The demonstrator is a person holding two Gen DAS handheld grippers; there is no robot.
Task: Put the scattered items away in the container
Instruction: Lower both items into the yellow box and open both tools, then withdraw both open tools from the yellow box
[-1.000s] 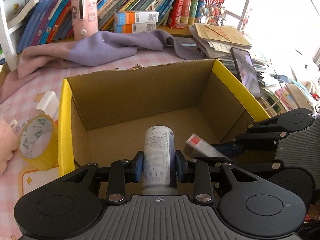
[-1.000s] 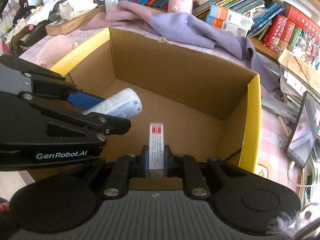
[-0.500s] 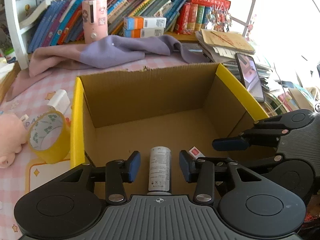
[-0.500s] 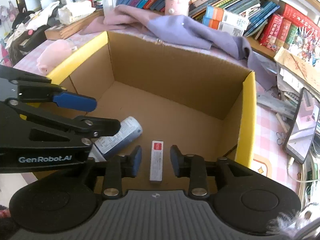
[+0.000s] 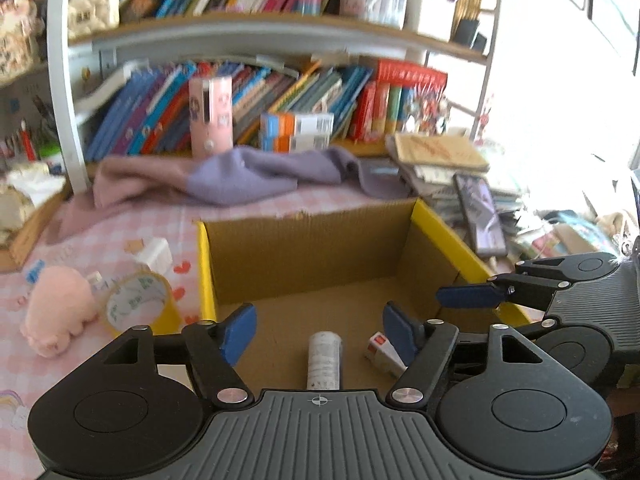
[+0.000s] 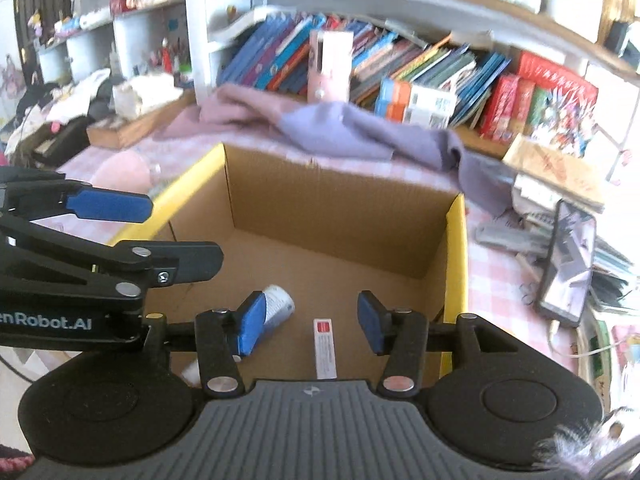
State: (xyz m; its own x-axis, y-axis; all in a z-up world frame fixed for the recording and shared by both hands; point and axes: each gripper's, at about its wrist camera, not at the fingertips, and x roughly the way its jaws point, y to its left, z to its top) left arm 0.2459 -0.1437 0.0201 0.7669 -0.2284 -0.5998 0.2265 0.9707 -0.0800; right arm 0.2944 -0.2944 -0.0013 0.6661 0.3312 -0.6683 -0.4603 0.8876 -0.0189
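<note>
Left gripper jaws wide, just been opening, gripping nothing; right gripper likewise. Below, white bottle and slim box lying flat on cardboard box floor. Farther left on table: tape roll, prob light, rigid, grab across rim; pink plush, soft, pinch mid-body.
</note>
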